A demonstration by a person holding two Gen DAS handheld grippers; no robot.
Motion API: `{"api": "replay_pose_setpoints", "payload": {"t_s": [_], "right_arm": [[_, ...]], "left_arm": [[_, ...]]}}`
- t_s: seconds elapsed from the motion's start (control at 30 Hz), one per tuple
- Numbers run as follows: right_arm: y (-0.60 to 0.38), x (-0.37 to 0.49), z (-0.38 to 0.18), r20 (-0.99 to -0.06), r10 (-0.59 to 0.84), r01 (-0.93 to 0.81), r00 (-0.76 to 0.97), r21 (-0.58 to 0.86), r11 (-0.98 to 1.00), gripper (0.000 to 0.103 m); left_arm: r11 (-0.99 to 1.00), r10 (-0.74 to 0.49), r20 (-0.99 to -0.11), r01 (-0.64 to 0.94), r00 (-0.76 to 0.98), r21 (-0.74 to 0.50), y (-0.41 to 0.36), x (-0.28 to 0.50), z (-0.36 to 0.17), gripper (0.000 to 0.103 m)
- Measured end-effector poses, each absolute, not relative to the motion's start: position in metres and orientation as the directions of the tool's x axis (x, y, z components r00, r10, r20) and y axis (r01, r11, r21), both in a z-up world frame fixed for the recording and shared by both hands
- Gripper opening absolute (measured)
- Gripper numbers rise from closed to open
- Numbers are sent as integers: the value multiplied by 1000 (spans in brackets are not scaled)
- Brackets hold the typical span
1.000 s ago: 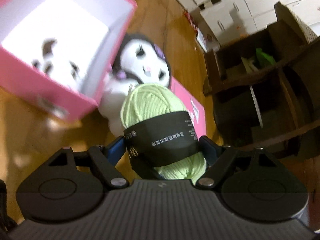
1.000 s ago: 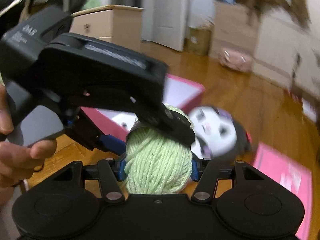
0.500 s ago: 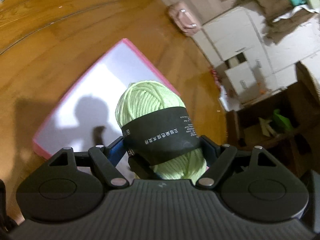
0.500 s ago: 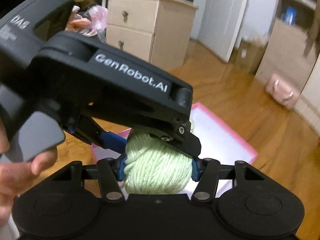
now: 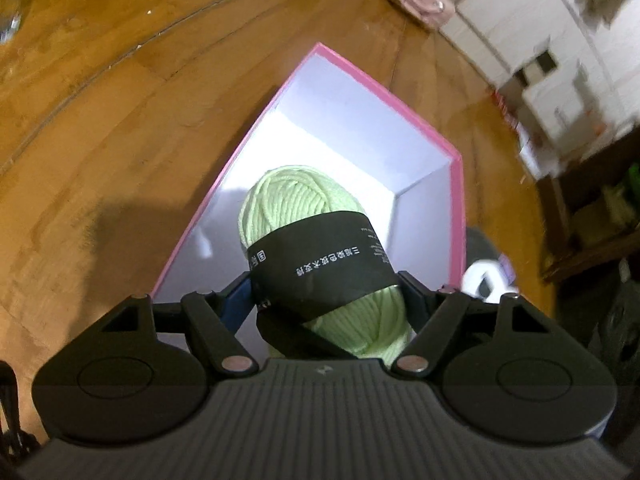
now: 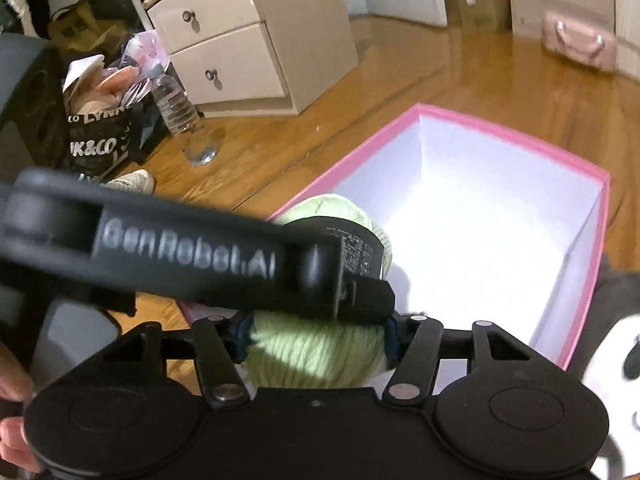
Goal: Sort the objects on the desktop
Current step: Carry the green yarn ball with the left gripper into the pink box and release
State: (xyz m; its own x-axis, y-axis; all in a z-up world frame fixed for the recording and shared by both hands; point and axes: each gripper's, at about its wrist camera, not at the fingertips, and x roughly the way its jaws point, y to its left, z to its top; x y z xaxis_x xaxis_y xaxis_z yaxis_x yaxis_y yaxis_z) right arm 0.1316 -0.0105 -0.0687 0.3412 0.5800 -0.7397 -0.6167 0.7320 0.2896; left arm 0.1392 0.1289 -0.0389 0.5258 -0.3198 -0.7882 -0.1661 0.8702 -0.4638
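Observation:
A light green yarn ball (image 5: 304, 208) with a black paper band is held over the near corner of an open pink box (image 5: 380, 84) with a white inside. My left gripper (image 5: 324, 288) is shut on the yarn at the band. My right gripper (image 6: 316, 338) is shut on the same yarn ball (image 6: 312, 352) from another side. The left gripper's black body (image 6: 168, 264) crosses the right wrist view just above the yarn. The pink box (image 6: 472, 128) has nothing else visible in it in the right wrist view.
A black and white plush toy (image 6: 612, 368) lies right of the box, also in the left wrist view (image 5: 486, 276). A beige drawer cabinet (image 6: 256, 40), a water bottle (image 6: 180, 112), bags (image 6: 96, 136) and a pink handbag (image 6: 576, 42) stand on the wooden floor.
Both grippers have carried the yarn from beside the plush toy to above the open pink box and have lowered it toward the box's near corner. Both stay shut on it.

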Motion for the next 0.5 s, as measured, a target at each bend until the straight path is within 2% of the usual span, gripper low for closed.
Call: {"api": "replay_pose_setpoints", "payload": {"t_s": [0.07,0.2,0.5], "right_arm": [[-12,135,-74,-747,586,-593,315,327,735,69],[-15,131,-86,-764,584,-567,276,361,740,70],[-16,130,-83,-761,582,-566,288,354,744,72]], "left_arm": [[896,-289,-810,-153,510,-417,123,138,-39,76],[930,-234,-842,-139,485,-339,115,131,-40,78],[937,-149,-861,-210,486,-280,118,125,-39,82]]}}
